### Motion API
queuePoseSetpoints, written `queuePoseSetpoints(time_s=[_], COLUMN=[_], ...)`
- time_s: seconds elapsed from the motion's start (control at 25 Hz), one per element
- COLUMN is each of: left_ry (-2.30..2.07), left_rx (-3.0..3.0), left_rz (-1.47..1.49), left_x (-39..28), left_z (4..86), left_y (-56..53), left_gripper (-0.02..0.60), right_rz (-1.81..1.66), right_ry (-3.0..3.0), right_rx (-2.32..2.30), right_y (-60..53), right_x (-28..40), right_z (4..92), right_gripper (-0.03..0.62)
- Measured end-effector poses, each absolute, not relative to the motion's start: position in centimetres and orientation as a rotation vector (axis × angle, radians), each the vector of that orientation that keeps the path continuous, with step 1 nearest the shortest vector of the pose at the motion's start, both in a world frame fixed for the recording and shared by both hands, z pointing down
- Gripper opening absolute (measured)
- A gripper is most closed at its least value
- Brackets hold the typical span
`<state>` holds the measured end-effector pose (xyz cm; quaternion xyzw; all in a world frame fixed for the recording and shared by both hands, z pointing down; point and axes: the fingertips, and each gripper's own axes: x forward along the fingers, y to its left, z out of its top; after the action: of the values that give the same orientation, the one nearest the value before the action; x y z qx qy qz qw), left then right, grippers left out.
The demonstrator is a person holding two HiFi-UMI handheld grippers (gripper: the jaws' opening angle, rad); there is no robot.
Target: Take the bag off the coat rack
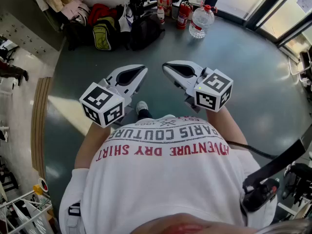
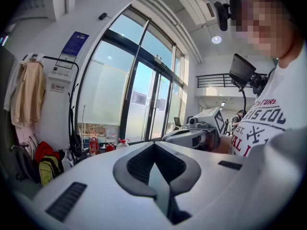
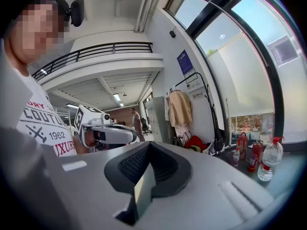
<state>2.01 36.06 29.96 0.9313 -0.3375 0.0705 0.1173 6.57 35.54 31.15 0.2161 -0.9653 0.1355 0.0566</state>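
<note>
A black coat rack (image 2: pixel 70 80) stands by the wall with a beige coat (image 2: pixel 28 92) on it. A black bag (image 1: pixel 145 30) hangs low from its pole (image 3: pixel 210 104) on long straps, near the floor. My left gripper (image 1: pixel 141 71) and right gripper (image 1: pixel 165 66) are held side by side in front of the person's chest, well short of the rack. Both are shut with nothing between the jaws. In the left gripper view the left gripper (image 2: pixel 153 146) points towards the glass doors. In the right gripper view the right gripper (image 3: pixel 148 145) points towards the rack and the coat (image 3: pixel 179 107).
A red bag (image 1: pixel 100 11) and a yellow-green backpack (image 1: pixel 102 37) lie on the floor beside the rack. Red fire extinguishers (image 1: pixel 184 14) and a large water bottle (image 1: pixel 201 21) stand by the glass doors. A second person (image 3: pixel 135 121) stands far off.
</note>
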Motion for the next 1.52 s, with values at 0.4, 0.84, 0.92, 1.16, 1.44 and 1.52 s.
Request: queuePoseSetpoints(time_s=[0.4, 0.84, 0.92, 1.16, 1.44, 1.52], left_ry=[-0.985, -0.982, -0.978, -0.952, -0.94, -0.938], left_rx=[2.731, 2.731, 2.733, 2.753, 2.756, 2.745], left_rz=[0.198, 0.19, 0.193, 0.199, 0.213, 0.22], left_x=[2.3, 2.9, 3.3, 4.6, 6.3, 6.2], left_z=[30.1, 30.0, 29.9, 30.1, 29.4, 29.8], left_y=[37.3, 38.8, 38.9, 39.3, 38.1, 37.3], left_gripper=[0.003, 0.003, 0.003, 0.003, 0.003, 0.003], right_rz=[0.404, 0.432, 0.443, 0.473, 0.481, 0.501], right_ry=[-2.921, -2.951, -2.95, -2.952, -2.943, -2.939], right_rx=[0.66, 0.67, 0.677, 0.742, 0.777, 0.779], right_y=[36.9, 38.2, 38.3, 38.6, 37.2, 36.2], right_x=[6.8, 7.6, 8.1, 10.0, 12.1, 12.2], right_z=[31.3, 30.9, 30.9, 31.3, 30.9, 31.3], right_gripper=[0.002, 0.002, 0.002, 0.002, 0.002, 0.002])
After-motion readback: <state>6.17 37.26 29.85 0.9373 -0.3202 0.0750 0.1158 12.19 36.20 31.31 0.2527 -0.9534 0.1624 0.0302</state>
